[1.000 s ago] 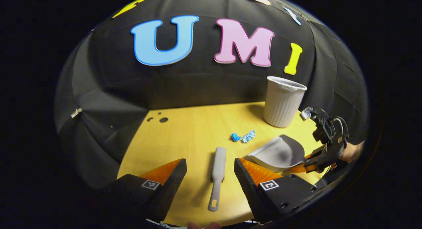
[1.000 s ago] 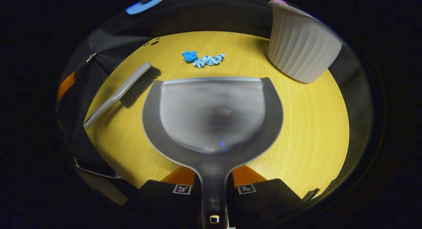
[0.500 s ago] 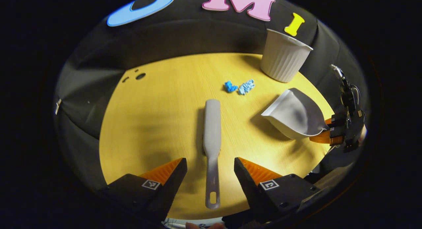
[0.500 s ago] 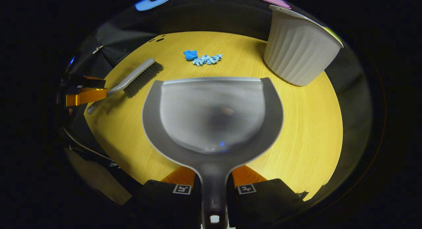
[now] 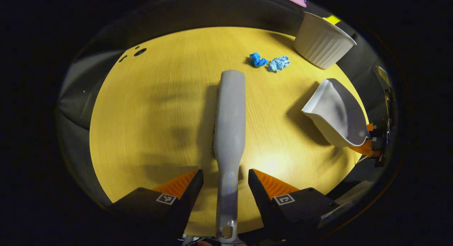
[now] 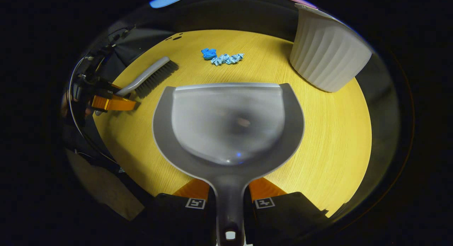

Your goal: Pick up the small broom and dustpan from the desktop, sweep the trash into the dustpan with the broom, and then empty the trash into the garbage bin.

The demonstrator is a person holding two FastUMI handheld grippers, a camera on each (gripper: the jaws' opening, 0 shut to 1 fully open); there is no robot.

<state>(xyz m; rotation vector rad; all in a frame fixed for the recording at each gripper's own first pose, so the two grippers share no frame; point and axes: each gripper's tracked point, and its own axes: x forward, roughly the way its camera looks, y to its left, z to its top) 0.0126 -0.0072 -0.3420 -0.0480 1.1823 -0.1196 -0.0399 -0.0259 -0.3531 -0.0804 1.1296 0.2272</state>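
Broom lies flat on the yellow tabletop, handle twd the left gripper, head pointing away twd the trash. Left gripper's fingers spread, one on each side of the handle w/ gaps both sides, not pressing it. In right gripper view the broom sits at the table's left edge, bristles down & facing the dustpan, left gripper at its handle end.

Dustpan held by its handle in the right gripper, both fingers clamped tight on the handle; pan mouth faces fwd twd the trash. In left gripper view the dustpan is off to the right, tilted, its shadow on the table beneath it; right gripper behind it at the table edge.

Trash: two crumpled blue bits, dark & pale, touching, just beyond the pan's front lip. Also seen ahead-right of the broom head.

Garbage bin, white ribbed, upright at far right of table, near the trash; also
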